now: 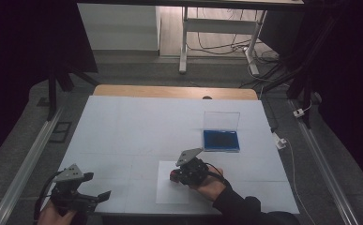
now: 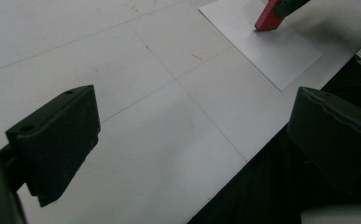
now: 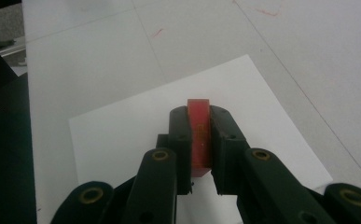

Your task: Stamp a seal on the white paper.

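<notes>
Red block (image 3: 199, 135) clamped between right tongs (image 3: 200, 122) — over white sheet (image 3: 122, 135)

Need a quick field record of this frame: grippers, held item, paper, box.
right gripper: shut on red block
red block: clamped between the jaws, lower end on the paper sheet
paper sheet: flat near the table's front edge
left gripper: open, holding nothing, at the front left corner
blue box: on the table, clear lid up
table: white top

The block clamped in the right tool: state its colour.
Red. The block shows best in the right gripper view, pinched by the right tool.
</notes>
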Action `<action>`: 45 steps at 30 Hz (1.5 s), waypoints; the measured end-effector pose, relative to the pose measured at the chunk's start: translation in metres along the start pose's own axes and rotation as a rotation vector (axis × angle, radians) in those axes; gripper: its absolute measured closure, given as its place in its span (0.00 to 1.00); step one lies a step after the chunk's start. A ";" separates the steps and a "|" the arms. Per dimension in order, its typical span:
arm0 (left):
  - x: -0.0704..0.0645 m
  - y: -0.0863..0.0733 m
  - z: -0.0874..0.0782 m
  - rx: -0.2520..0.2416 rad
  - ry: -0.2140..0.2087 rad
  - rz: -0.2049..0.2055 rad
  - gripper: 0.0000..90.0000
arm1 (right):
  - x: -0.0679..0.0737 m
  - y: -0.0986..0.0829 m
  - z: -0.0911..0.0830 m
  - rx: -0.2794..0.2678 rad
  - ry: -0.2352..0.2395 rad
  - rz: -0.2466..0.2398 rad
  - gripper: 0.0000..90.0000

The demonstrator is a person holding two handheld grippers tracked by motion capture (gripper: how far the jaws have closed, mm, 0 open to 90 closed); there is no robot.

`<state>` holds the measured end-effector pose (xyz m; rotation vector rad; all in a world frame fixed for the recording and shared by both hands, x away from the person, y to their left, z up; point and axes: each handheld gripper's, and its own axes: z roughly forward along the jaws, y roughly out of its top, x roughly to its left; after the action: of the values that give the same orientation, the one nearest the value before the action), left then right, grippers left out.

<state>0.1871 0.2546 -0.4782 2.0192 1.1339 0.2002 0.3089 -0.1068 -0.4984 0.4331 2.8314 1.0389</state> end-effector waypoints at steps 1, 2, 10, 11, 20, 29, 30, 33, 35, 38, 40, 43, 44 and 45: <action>0.000 0.000 0.000 0.000 0.000 0.000 0.03 | 0.000 0.000 0.001 0.002 -0.002 -0.006 0.89; 0.000 0.000 0.000 0.001 0.000 0.001 0.03 | 0.000 0.000 0.002 0.011 -0.002 -0.005 0.89; 0.000 0.000 0.000 0.003 0.001 0.002 0.03 | -0.002 -0.001 0.004 0.010 0.001 0.016 0.90; 0.000 0.000 0.000 0.003 0.001 0.003 0.03 | -0.002 -0.002 0.004 0.009 0.005 0.027 0.90; -0.001 0.000 0.001 0.008 0.003 0.004 0.03 | 0.007 -0.001 0.004 0.018 -0.033 -0.014 0.90; -0.001 0.001 0.001 0.007 0.001 0.002 0.03 | 0.011 -0.001 0.005 0.021 -0.056 -0.039 0.90; -0.001 0.001 0.001 0.007 0.001 0.002 0.03 | 0.009 -0.001 0.005 0.017 -0.047 -0.029 0.90; -0.001 0.000 0.001 0.007 0.001 0.002 0.03 | 0.005 -0.003 0.005 0.005 -0.024 0.000 0.90; 0.000 0.000 0.001 0.006 0.001 0.001 0.03 | 0.002 -0.004 0.005 -0.005 -0.008 0.015 0.90; 0.000 0.000 0.000 0.004 0.001 -0.001 0.03 | -0.001 -0.005 0.005 -0.014 0.008 0.035 0.90; 0.000 0.000 0.000 0.003 0.000 -0.002 0.03 | -0.002 -0.006 0.005 -0.011 0.010 0.042 0.90; 0.000 0.000 0.000 0.003 0.000 -0.004 0.03 | -0.002 -0.006 0.005 -0.022 0.018 0.059 0.90; 0.000 0.000 0.000 0.003 0.000 -0.004 0.03 | -0.002 -0.006 0.005 -0.013 0.010 0.041 0.90; 0.000 0.000 0.000 0.003 0.000 -0.003 0.03 | -0.001 -0.006 0.005 -0.016 0.009 0.036 0.90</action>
<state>0.1870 0.2545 -0.4782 2.0202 1.1381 0.1967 0.3092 -0.1081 -0.5059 0.4811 2.8318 1.0720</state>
